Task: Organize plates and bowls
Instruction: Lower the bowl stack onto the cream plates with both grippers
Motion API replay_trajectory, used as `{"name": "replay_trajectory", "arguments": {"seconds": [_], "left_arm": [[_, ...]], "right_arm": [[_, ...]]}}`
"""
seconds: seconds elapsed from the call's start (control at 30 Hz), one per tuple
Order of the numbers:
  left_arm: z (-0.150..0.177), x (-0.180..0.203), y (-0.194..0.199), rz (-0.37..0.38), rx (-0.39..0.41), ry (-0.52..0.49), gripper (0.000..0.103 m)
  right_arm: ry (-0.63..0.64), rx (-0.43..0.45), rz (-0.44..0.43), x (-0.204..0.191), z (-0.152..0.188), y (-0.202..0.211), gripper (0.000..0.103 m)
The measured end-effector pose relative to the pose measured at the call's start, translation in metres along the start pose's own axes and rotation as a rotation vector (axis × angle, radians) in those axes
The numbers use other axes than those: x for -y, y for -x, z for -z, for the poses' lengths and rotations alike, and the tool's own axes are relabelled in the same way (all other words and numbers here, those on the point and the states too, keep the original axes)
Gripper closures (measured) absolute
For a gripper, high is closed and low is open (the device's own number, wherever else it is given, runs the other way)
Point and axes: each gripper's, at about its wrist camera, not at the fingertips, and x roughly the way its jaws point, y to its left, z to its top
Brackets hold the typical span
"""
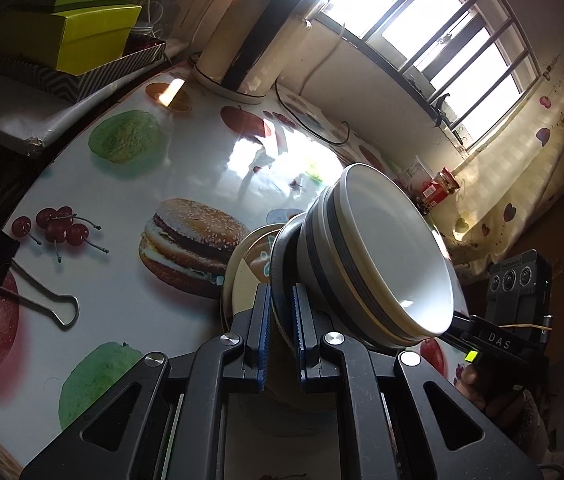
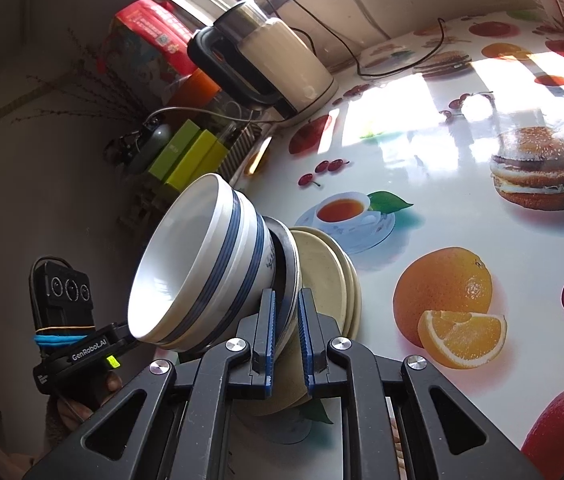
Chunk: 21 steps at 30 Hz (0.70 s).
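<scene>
Two nested white bowls with blue bands (image 1: 382, 256) (image 2: 201, 264) sit on a dark plate (image 1: 282, 256) (image 2: 290, 264), with cream plates (image 1: 241, 276) (image 2: 330, 280) stacked under it. My left gripper (image 1: 282, 312) is shut on the dark plate's rim from one side of the stack. On the opposite side my right gripper (image 2: 286, 312) is shut on the same rim. Each view shows the other gripper beyond the bowls, held by a hand (image 1: 518, 300) (image 2: 65, 320). Whether the stack rests on the fruit-print table (image 1: 121, 184) (image 2: 442, 208) I cannot tell.
A cream electric kettle (image 1: 249, 40) (image 2: 273, 64) stands at the table's back with its cable (image 2: 402, 68) trailing over the top. Green boxes (image 1: 81, 36) lie on a patterned box to one side. A binder clip (image 1: 45, 304) lies on the table. A clear glass (image 2: 538, 128) stands farther off.
</scene>
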Motion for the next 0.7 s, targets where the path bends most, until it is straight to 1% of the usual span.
{"name": "replay_trajectory", "arguments": {"seconds": [0.7], "left_arm": [[-0.0015, -0.0009, -0.0025, -0.004, -0.003, 0.003, 0.093]], "right_arm": [[-0.001, -0.001, 0.003, -0.0019, -0.0010, -0.0006, 0.090]]}}
